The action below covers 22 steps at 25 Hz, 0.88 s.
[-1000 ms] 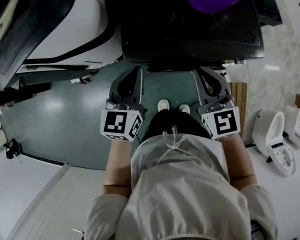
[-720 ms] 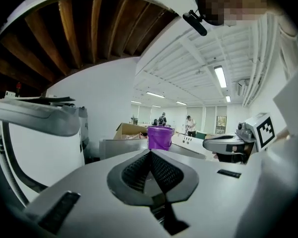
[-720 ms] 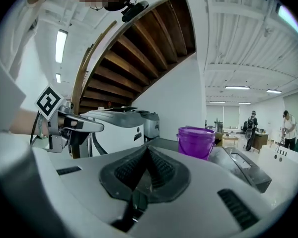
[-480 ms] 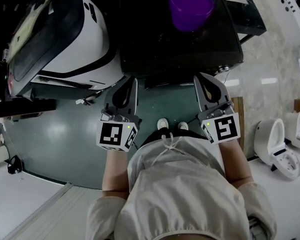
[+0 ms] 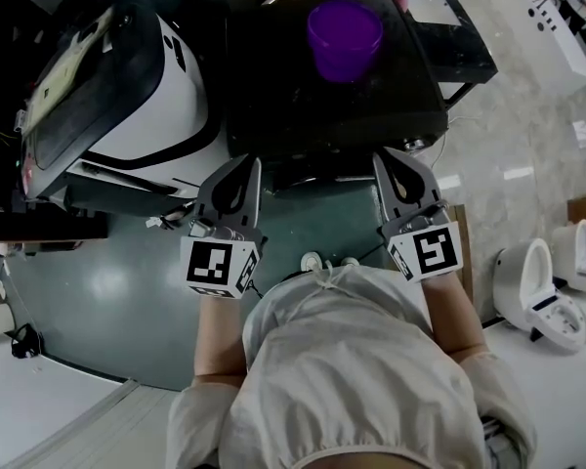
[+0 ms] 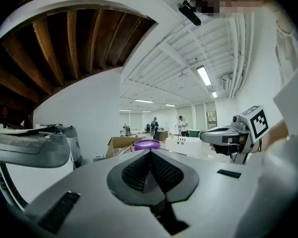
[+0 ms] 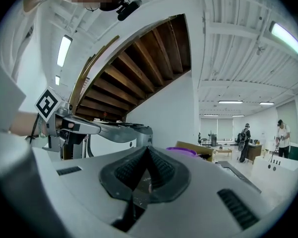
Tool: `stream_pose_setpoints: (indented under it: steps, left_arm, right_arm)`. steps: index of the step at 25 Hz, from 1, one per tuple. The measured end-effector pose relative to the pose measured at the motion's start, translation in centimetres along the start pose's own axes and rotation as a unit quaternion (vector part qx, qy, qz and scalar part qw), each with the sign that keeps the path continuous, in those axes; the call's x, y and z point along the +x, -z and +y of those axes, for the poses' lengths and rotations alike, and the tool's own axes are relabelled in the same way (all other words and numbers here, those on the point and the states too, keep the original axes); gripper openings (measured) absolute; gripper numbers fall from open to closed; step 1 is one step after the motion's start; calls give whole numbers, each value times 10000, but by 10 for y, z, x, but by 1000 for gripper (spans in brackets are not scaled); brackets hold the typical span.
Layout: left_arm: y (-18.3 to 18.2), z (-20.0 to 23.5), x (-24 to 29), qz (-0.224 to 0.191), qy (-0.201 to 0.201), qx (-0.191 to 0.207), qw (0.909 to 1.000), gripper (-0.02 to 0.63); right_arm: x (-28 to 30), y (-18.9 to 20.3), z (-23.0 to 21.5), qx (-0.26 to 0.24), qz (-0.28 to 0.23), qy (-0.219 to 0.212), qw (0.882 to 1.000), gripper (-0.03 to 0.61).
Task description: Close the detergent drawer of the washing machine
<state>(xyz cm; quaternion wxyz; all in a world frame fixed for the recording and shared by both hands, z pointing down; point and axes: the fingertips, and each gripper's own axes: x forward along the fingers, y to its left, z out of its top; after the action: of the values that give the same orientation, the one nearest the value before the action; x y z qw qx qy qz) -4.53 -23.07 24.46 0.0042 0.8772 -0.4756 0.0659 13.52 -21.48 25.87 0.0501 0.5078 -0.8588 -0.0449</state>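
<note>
Left tongs [image 5: 246, 169], right tongs [image 5: 386, 164]: both clenched, empty. Black washer [image 5: 332, 96] dead ahead, front edge just beyond both tips. I cannot pick out drawer on front; neither arm clearly nearer.

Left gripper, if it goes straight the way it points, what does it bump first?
Probably the front edge of the black machine that carries the purple tub. The left gripper sits just short of it, though depth is unclear.
</note>
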Motion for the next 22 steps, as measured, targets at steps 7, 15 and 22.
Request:
stream_pose_setpoints:
  steps: [7,15,22]
  left_arm:
    - [3,-13,3,69,73,-25,9999,18]
    - [2,-12,3,23,-11,-242,9997,18]
    - [4,-13,3,51,0,-215,9998,18]
  right_arm:
    - [-5,0,-4,15,14,-86,10000,0]
    - [-4,-3,-7,41,7,-164,9999,0]
    - [-4,-2,-7,-9,10,-168,9999,0]
